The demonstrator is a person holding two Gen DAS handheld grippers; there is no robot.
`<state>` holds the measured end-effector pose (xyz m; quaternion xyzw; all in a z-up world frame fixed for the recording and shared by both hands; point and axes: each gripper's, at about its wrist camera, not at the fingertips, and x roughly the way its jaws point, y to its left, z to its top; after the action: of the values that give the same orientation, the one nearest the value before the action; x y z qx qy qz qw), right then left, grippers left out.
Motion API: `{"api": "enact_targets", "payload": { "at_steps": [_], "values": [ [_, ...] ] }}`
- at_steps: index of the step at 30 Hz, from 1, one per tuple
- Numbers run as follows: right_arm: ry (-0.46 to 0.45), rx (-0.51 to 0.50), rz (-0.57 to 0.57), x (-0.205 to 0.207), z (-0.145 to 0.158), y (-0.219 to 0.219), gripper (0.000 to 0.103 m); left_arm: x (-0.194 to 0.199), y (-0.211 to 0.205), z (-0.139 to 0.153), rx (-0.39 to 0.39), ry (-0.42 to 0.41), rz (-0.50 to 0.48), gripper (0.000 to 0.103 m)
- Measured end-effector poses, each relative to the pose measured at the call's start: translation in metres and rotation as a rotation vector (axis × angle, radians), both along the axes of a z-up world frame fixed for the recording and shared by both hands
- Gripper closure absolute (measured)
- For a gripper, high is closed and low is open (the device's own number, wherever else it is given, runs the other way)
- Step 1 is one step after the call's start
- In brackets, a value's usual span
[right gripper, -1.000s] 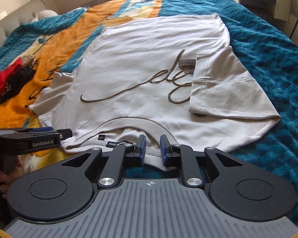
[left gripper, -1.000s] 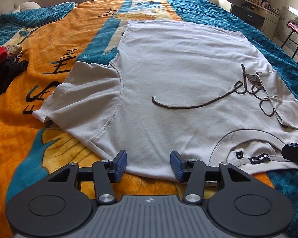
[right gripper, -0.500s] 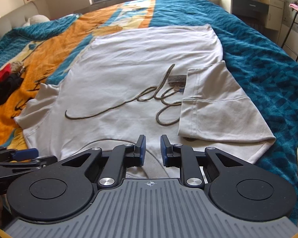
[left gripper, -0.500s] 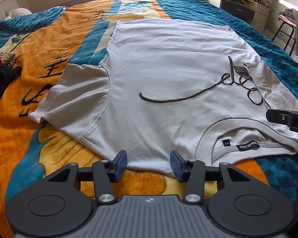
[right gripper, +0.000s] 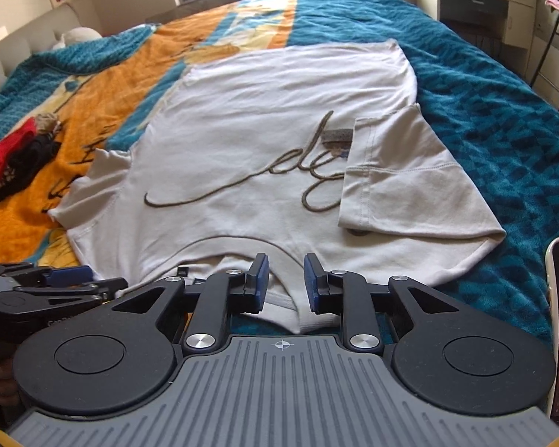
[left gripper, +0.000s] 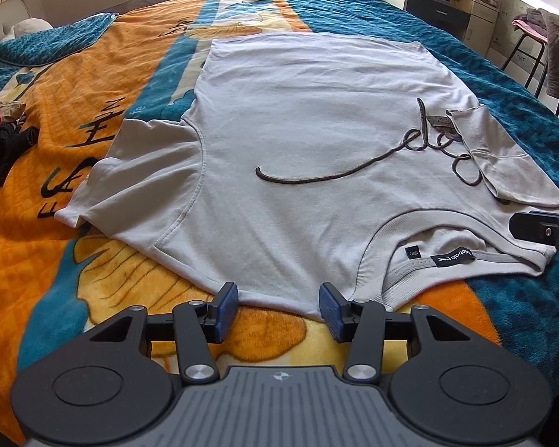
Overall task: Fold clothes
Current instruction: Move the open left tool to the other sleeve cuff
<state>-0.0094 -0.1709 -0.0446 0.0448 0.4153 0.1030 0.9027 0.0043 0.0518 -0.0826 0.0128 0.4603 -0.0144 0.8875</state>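
**One grey T-shirt on the bed, one sleeve turned in**

Nearest, the left tongs (left gripper: pixel 278 311) stand agape with nothing between them, just short of the shoulder edge of the T-shirt (left gripper: pixel 309 119). The right tongs (right gripper: pixel 286 284) are parted more narrowly over the collar (right gripper: pixel 279 301); the rib shows in the gap, but neither pad visibly presses it, so I read them as empty. Both pairs sit at the neck end, probably because that edge gives a straight line to lift or fold from.

Beyond the tongs the single shirt lies flat, front up, hem farthest away, on the blanket (left gripper: pixel 74 85) of the bed. Of its two sleeves, the one on the right tongs' side (right gripper: pixel 410 171) is folded in over the chest and covers the end of the script lettering (right gripper: pixel 242 186); the sleeve on the left tongs' side (left gripper: pixel 138 164) is spread outward. That suits a fold half made.

Farther left lies one small heap of red and black clothes (right gripper: pixel 15 164).
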Motion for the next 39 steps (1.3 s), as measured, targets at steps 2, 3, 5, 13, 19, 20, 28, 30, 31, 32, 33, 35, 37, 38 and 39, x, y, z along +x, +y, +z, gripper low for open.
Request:
{"api": "enact_targets", "payload": {
  "at_steps": [2,3,5,13,19,20,28,30,31,32,33,35,37,38,39],
  "values": [
    [-0.019,-0.001,0.019,-0.001,0.006,0.006,0.076,0.0,0.0,0.0,0.0,0.001,0.001,0.056],
    [-0.021,0.003,0.025,-0.002,0.007,0.007,0.076,0.0,0.0,0.0,0.0,0.001,0.001,0.056],
    [-0.026,0.002,0.035,-0.004,0.009,0.01,0.076,0.0,-0.001,0.0,0.001,0.001,0.001,0.056],
    [-0.016,0.006,0.032,-0.003,0.007,0.01,0.076,-0.004,0.0,0.007,0.007,0.016,-0.015,0.056],
    [0.003,0.016,0.027,0.001,0.003,0.011,0.076,-0.013,0.022,0.026,-0.035,-0.015,-0.002,0.055],
    [0.006,0.018,0.026,0.002,0.002,0.011,0.076,-0.014,0.028,0.03,-0.05,-0.027,0.009,0.055],
    [0.036,0.045,0.01,0.011,-0.003,0.015,0.06,-0.011,0.095,0.043,-0.179,-0.128,0.189,0.054],
    [0.046,0.054,0.0,0.013,-0.005,0.017,0.054,-0.01,0.115,0.042,-0.231,-0.144,0.244,0.056],
    [0.05,0.058,-0.007,0.014,-0.007,0.018,0.054,-0.01,0.125,0.041,-0.262,-0.153,0.275,0.056],
    [0.054,0.063,-0.013,0.015,-0.008,0.018,0.054,-0.009,0.135,0.041,-0.283,-0.157,0.308,0.056],
    [0.059,0.069,-0.019,0.016,-0.008,0.019,0.054,-0.008,0.145,0.04,-0.299,-0.158,0.343,0.057],
    [0.064,0.079,-0.026,0.018,-0.009,0.021,0.054,-0.006,0.163,0.037,-0.327,-0.174,0.402,0.057],
    [0.068,0.089,-0.032,0.021,-0.01,0.024,0.054,0.0,0.174,0.033,-0.308,-0.185,0.417,0.057],
    [0.071,0.094,-0.036,0.022,-0.01,0.025,0.054,0.004,0.179,0.031,-0.294,-0.189,0.42,0.057],
    [0.073,0.099,-0.039,0.023,-0.01,0.026,0.053,0.009,0.183,0.029,-0.287,-0.176,0.425,0.057]
  ]
}}
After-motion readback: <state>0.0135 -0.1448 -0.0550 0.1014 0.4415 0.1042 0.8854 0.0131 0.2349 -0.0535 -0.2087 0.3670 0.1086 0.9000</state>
